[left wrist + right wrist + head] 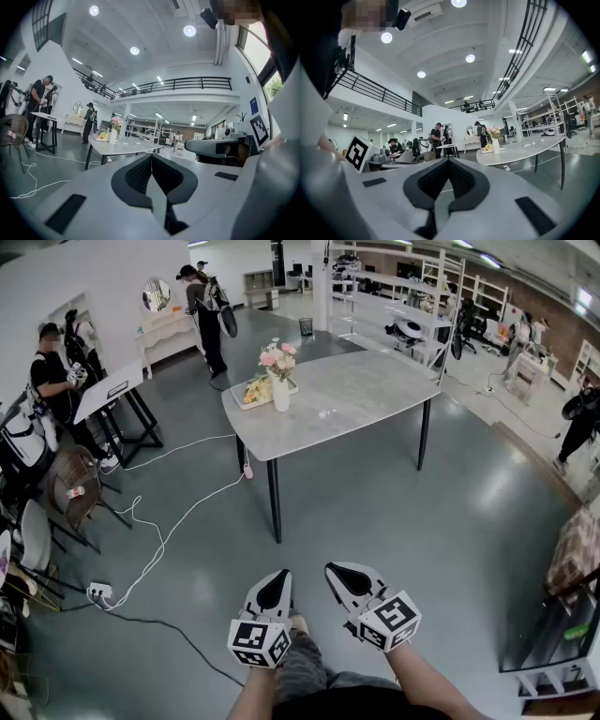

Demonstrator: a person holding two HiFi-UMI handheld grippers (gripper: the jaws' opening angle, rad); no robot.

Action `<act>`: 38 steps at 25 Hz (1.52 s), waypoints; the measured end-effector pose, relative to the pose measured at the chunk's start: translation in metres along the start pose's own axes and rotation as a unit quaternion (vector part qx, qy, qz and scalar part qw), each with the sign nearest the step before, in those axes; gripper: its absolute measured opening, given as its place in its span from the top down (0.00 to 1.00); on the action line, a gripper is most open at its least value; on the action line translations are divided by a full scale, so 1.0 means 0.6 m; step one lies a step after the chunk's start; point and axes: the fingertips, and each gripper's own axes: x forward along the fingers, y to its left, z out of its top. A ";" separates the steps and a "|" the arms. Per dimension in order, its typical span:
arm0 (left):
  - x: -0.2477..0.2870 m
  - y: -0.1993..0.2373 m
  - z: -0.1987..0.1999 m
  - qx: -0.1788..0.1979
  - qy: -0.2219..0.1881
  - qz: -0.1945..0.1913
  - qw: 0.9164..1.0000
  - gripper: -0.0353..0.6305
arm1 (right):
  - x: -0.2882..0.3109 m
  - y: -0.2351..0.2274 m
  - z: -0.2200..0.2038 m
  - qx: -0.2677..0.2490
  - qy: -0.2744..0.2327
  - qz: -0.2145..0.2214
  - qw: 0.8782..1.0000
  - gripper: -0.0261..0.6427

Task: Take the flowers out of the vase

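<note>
White-and-black left tool (278, 577) and right tool (339, 576) sit nearest, both pinched fully together, empty. Well beyond, a white vase (281, 396) holding pink flowers (278, 356) stands by a tray (246, 405) near a grey marbled tabletop's (356, 399) corner. Glossy grey floor (375, 512), shelving (403, 296) and people (206, 306) surround it.

Head view looks steeply down, gripper views level (all share the table (356, 399)).

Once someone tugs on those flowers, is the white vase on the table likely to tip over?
Probably somewhat tippy: the vase looks tall and narrow, with the flowers bunched above its mouth, so a sideways pull could lever it over. Its surface looks smooth, perhaps ceramic, so it may slide when pushed. If ceramic, it would likely break in a fall.
</note>
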 end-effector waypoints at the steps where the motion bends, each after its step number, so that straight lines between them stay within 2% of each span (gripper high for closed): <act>1: -0.001 -0.001 0.000 0.000 0.000 -0.001 1.000 0.93 | -0.003 0.001 0.003 0.006 -0.007 0.001 1.000 0.93; 4: -0.003 -0.006 0.002 0.000 -0.001 -0.002 1.000 0.93 | -0.011 0.004 0.010 0.017 -0.020 0.003 1.000 0.93; 10: -0.001 -0.012 0.007 0.001 -0.004 -0.002 1.000 0.93 | -0.019 0.008 0.014 -0.001 -0.014 0.008 1.000 0.93; 13: -0.001 -0.012 0.006 0.002 -0.004 -0.004 1.000 0.93 | -0.019 0.006 0.013 0.006 -0.017 0.006 1.000 0.93; 22: 0.024 0.022 -0.006 -0.004 0.015 0.000 1.000 0.93 | 0.012 -0.024 -0.004 0.029 -0.013 -0.009 0.999 0.93; 27: 0.082 0.068 -0.002 0.000 0.025 -0.013 1.000 0.93 | 0.077 -0.073 -0.006 0.044 -0.014 -0.020 0.999 0.93; 38: 0.223 0.228 0.069 0.007 0.009 -0.034 0.999 0.93 | 0.277 -0.166 0.031 0.042 -0.020 -0.034 0.998 0.93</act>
